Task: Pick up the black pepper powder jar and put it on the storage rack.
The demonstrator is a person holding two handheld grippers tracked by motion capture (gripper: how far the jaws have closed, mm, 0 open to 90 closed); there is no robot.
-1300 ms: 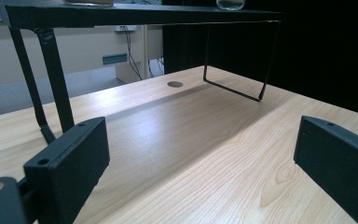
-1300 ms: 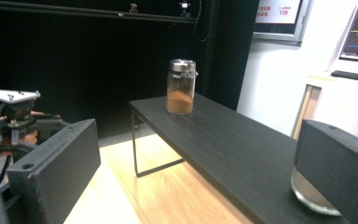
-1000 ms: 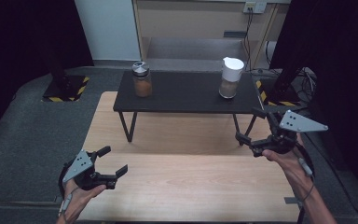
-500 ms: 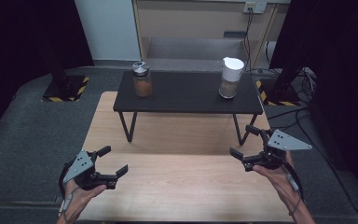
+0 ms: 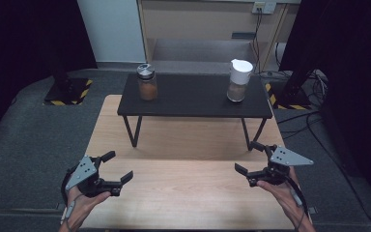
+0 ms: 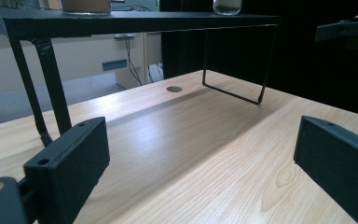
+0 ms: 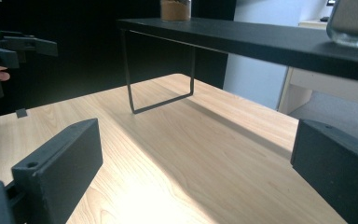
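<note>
A low black riser point(image 5: 195, 104) stands on the far half of the wooden table point(image 5: 188, 193). On it are a silver-lidded jar of brown powder point(image 5: 147, 83) at the left and a white-lidded jar point(image 5: 239, 80) at the right. My left gripper point(image 5: 119, 165) hovers open over the table's near left corner, nothing between its jaws. My right gripper point(image 5: 246, 156) is open over the near right part, also holding nothing. In the left gripper view the open left gripper point(image 6: 200, 154) faces the riser point(image 6: 121, 21). The right gripper point(image 7: 196, 154) faces it from the other side.
The riser's thin wire legs point(image 5: 131, 130) leave open space under it. A small round hole point(image 6: 174, 88) is in the tabletop beneath the riser. Grey floor surrounds the table, with cables point(image 5: 314, 121) at the right and a cabinet point(image 5: 207, 24) behind.
My right gripper has come down and back toward the near edge, shifting slightly left, still open. The left gripper and both jars have not moved.
</note>
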